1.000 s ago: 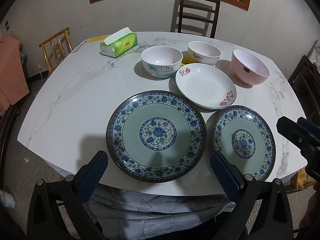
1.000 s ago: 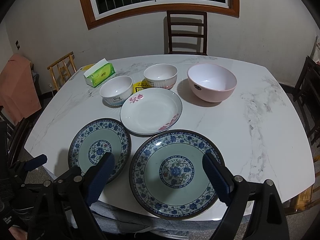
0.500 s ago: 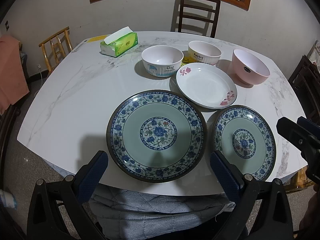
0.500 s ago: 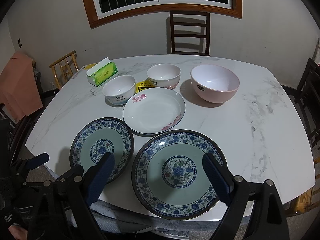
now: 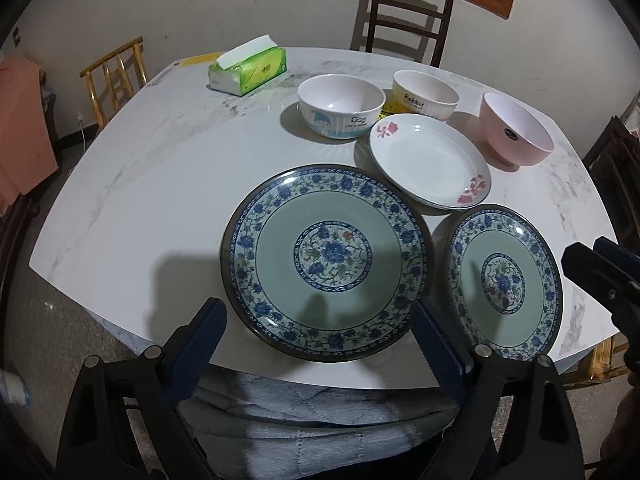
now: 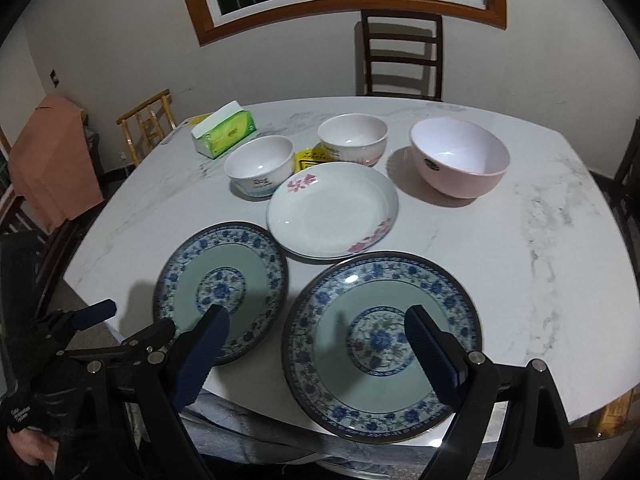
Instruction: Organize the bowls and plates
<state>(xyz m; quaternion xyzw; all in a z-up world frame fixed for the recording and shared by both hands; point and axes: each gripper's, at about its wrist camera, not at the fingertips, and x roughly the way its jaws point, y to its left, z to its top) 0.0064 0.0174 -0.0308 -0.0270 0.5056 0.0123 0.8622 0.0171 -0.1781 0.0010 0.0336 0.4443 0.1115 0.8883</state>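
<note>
Two blue-patterned plates lie at the marble table's near edge, one on the left (image 5: 326,260) and one on the right (image 6: 382,342). The right one also shows in the left wrist view (image 5: 504,282), the left one in the right wrist view (image 6: 220,290). Behind them lie a white flowered plate (image 5: 428,170), a white bowl (image 5: 340,106), a cream bowl (image 5: 424,94) and a pink bowl (image 5: 516,130). My left gripper (image 5: 320,340) is open and empty just before the left plate. My right gripper (image 6: 316,344) is open and empty over the right plate's near side.
A green tissue box (image 5: 248,68) stands at the table's (image 5: 160,168) back left, a yellow card (image 6: 310,158) between the bowls. A dark chair (image 6: 402,56) stands behind the table, a wooden chair (image 5: 116,76) at its left. Grey quilted cloth (image 5: 320,412) lies below the near edge.
Both grippers have moved slightly forward and tilted, so the plates sit a little nearer in each view. Both stay open and empty. Nothing on the table has moved.
</note>
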